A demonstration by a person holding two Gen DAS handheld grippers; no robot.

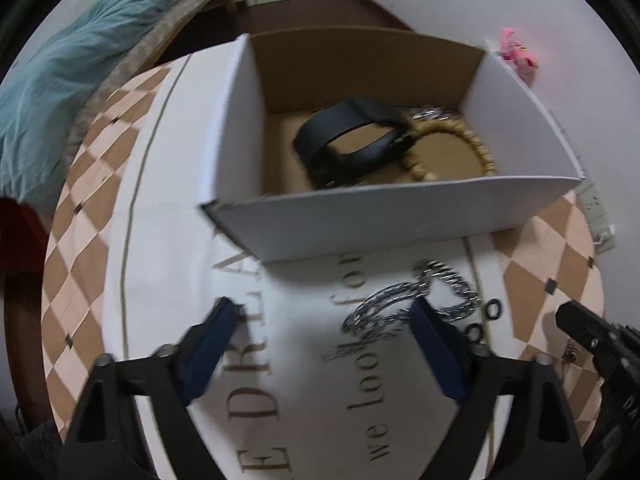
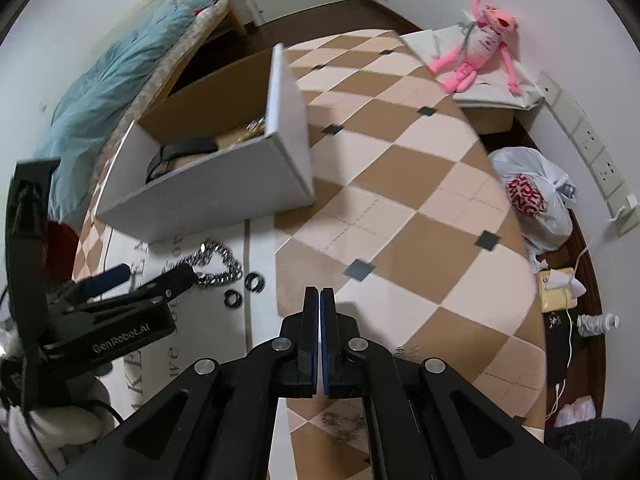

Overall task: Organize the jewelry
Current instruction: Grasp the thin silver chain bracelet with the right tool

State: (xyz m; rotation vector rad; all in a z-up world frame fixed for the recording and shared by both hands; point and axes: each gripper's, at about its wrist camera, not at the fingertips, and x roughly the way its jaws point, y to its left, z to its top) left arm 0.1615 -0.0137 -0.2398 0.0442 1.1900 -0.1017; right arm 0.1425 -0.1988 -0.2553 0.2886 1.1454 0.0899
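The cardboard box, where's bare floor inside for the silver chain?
Inside the cardboard box, the left floor beside the black strap is bare. The right side is crowded by the gold bracelet and another silver chain.

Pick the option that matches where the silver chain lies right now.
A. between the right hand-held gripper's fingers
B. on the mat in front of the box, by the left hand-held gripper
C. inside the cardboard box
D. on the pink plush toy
B: the silver chain lies on the mat in front of the cardboard box, at the open left hand-held gripper.
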